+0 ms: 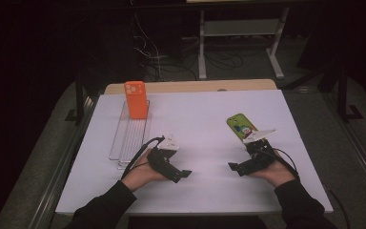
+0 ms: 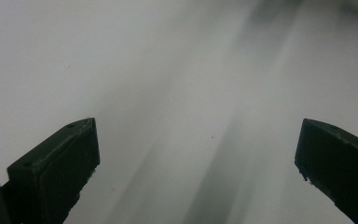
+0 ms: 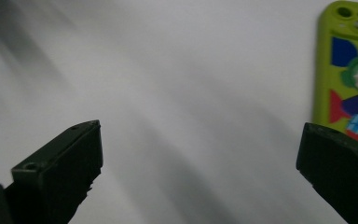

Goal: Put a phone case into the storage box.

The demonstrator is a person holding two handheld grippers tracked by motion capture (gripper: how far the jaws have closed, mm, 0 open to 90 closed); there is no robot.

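Both grippers rest low on the white table (image 1: 200, 114), jaws wide and empty. The green phone case (image 3: 347, 74) lies flat just beside the right gripper (image 1: 249, 157); the left gripper (image 1: 169, 164) waits. Next, I think, the right jaws must straddle the case's edge

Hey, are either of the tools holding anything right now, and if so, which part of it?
Nothing is held. The left tool and right tool are open over the white table; the green phone case lies beside the right one.
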